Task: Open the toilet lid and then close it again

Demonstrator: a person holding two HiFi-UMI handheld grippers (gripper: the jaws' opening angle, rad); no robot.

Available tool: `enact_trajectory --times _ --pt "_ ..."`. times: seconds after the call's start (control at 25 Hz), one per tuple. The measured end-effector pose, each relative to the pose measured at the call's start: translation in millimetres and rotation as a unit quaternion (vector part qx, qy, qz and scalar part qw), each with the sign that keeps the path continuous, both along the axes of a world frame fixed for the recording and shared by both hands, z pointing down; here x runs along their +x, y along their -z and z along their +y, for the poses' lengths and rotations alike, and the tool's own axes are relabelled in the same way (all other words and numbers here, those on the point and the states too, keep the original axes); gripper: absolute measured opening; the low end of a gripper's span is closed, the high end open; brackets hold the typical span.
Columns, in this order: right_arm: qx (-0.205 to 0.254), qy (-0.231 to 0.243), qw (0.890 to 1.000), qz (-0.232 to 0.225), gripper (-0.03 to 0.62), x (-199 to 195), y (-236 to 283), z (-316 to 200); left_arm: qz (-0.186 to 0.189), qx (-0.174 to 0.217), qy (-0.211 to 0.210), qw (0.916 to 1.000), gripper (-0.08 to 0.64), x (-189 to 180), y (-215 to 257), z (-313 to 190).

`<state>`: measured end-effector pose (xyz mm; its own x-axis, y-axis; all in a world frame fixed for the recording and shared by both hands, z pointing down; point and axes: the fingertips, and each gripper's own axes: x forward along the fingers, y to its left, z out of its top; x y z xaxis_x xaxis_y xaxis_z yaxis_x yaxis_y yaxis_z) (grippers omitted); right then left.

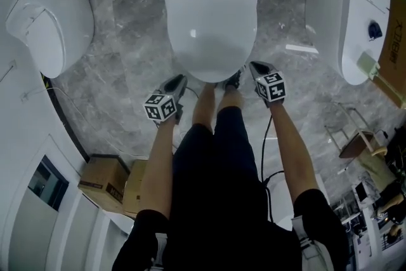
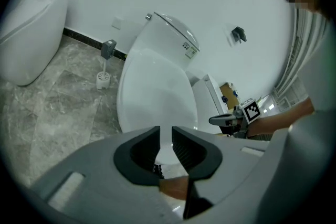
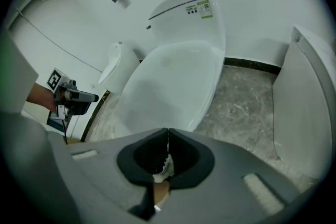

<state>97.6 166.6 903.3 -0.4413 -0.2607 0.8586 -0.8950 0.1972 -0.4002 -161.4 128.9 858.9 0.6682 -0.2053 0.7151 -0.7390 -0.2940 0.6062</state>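
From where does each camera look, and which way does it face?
Head view: on the person's head, facing steeply down at the closed toilet lid; legs, forearms, left gripper and right gripper show.
Left gripper view: rides the left gripper, facing the lid; own jaws slightly apart.
Right gripper view: rides the right gripper, facing the lid; own jaws together.
Shared: each gripper view shows the other gripper.

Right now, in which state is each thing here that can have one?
lid: closed, down on the toilet.
left hand-held gripper: jaws slightly apart, nothing between them.
right hand-held gripper: jaws together, empty.
brush: upright in its holder on the floor.
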Motion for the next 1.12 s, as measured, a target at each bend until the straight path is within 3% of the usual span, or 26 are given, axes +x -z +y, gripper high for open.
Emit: enact_trajectory --times 0.12,0.32,0.52,0.84,1.12 --pt "0.003 -0.008 1.000 -0.008 0.051 0 -13 -4 0.014 -0.015 0.033 0.9993 0.129 -3 -19 -1" --pt "-0.008 -0.040 0.999 -0.020 0.123 -1 -35 -3 0.013 -0.032 0.082 0.9961 0.177 -12 -51 -3" --pt "-0.018 -0.065 0.997 -0.041 0.179 -12 -52 6 0.014 -0.039 0.102 0.9939 0.196 -20 -81 -1" --pt "-0.022 -0.084 0.995 -0.057 0.179 -16 -67 12 0.033 -0.059 0.093 0.9934 0.198 -8 -107 1" --pt "-0.021 -0.089 0.993 -0.070 0.179 -12 -70 11 0.036 -0.051 0.098 0.9932 0.187 -5 -114 -2"
